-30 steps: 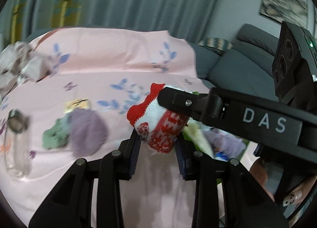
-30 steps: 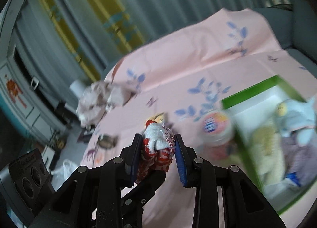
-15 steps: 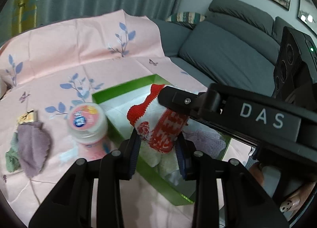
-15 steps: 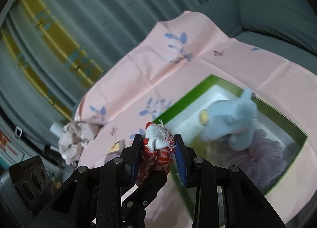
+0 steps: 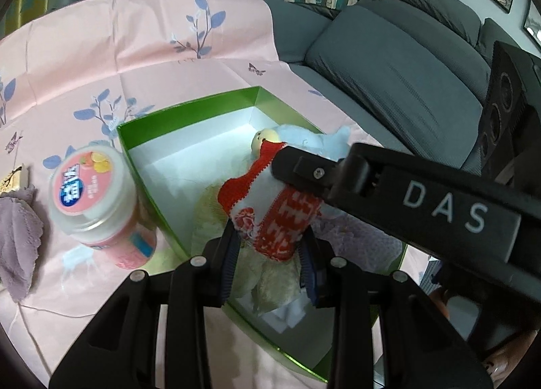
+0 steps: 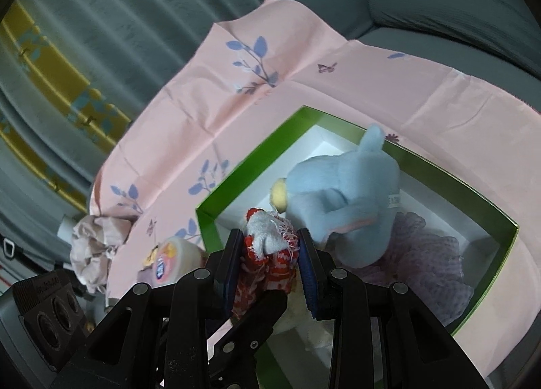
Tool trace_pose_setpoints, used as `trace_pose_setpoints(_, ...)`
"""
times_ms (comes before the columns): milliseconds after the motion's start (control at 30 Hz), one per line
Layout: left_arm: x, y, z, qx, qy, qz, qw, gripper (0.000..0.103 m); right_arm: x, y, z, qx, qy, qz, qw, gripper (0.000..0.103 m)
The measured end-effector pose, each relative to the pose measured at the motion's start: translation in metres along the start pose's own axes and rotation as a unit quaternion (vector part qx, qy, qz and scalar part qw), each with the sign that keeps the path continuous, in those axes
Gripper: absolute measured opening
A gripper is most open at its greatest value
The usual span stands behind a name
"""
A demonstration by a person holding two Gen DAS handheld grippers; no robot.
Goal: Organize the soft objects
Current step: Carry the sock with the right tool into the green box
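Sock | knit, light, limp | both tongs, left and right, pinching it | over box | grip bunched middle

plush toy in box | jar left of box

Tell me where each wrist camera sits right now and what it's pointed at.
Left wrist: on the left gripper, looking down along its fingers at the green box and pink jar; the right gripper's arm crosses the frame.
Right wrist: on the right gripper, facing the box, the blue plush and the curtain; its own fingers and the left gripper show.
Shared: the red-and-white knit sock, clamped by both grippers above the box.
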State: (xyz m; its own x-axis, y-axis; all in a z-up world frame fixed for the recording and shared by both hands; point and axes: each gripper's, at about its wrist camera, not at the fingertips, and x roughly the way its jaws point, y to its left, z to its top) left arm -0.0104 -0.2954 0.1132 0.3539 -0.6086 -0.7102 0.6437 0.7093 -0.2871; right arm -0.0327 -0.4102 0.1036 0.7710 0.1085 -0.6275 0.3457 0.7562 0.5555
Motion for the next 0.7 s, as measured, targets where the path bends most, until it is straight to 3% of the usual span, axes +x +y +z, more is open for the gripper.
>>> trace_pose_setpoints(367,0.021,0.000,0.002,-0.010,0.027,-0.002,0.9996,0.033,0.007,-0.012,0.002,0.012,0.005,-0.029,0.999,0.035)
trace_pose_setpoints(567,0.016,-0.001,0.002,-0.008,0.021,-0.007,0.9997,0.034,0.004,-0.012,0.002,0.014,-0.002,-0.039,0.999,0.035)
trace_pose_setpoints(700,0.002,-0.001,0.000,-0.008,0.003,-0.004,1.0000,0.043,-0.005,-0.007,0.001,0.006,-0.014,-0.044,0.999,0.036)
